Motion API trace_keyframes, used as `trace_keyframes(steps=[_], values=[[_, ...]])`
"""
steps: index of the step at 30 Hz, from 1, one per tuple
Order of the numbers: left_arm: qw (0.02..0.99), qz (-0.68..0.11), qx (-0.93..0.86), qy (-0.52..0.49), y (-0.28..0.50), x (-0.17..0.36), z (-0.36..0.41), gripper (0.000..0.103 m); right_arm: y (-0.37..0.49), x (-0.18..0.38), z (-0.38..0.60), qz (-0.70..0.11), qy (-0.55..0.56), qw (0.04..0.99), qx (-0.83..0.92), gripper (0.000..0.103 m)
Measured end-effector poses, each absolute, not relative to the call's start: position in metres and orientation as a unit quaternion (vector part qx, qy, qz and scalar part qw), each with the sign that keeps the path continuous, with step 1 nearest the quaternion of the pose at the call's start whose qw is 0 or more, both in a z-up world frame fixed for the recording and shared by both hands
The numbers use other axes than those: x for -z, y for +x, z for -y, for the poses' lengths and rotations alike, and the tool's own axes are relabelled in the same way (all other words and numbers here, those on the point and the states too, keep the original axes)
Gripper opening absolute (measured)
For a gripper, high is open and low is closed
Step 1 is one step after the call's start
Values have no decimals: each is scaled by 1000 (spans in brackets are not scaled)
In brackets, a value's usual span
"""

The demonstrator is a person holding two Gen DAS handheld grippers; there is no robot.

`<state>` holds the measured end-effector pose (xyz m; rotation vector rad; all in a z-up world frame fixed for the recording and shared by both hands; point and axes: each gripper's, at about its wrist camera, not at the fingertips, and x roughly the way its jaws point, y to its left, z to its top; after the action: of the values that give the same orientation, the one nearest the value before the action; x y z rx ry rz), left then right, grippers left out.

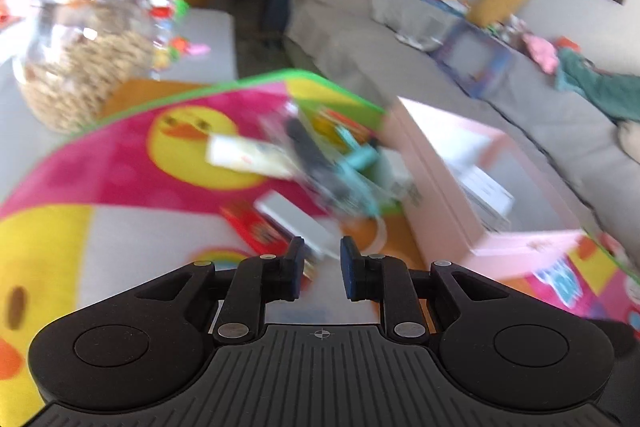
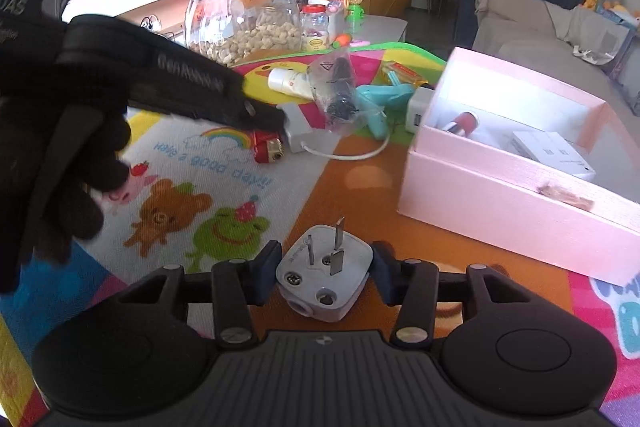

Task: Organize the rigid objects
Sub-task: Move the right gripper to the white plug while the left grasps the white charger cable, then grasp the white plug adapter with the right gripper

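My right gripper is shut on a grey three-pin plug, held above the colourful mat, left of the open pink box. The box holds a white carton and a pink-capped item. My left gripper is open and empty, its view blurred, hovering over a grey adapter and a red item. In the right wrist view the left gripper reaches the grey adapter beside the red item. A teal tool, a bagged black part and a cream tube lie behind.
A big glass jar of nuts stands at the mat's far edge, with small bottles and toys next to it. A white cable trails from the adapter. A grey sofa runs behind the box.
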<state>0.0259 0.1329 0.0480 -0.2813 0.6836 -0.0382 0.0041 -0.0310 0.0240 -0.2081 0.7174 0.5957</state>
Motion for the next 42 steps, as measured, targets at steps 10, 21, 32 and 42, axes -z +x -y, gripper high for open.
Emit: trace_keyframes(steps=[10,21,32,42], values=[[906,-364,-32,-212,63,-39,-152,22,-17,-20,84,-335,-108,907,-233,53],[903,-395,-62,-158,100,-28,-124,38,-11,-14,95,-341,-75,911,-220,75],[915,-395,16,-77,42,-27,-101,25,-9,-15,93,-343,-75,909,-226,81],[916,-399,35,-10,-25,-26,-78,26,-9,-15,90,-342,-79,909,-223,82]])
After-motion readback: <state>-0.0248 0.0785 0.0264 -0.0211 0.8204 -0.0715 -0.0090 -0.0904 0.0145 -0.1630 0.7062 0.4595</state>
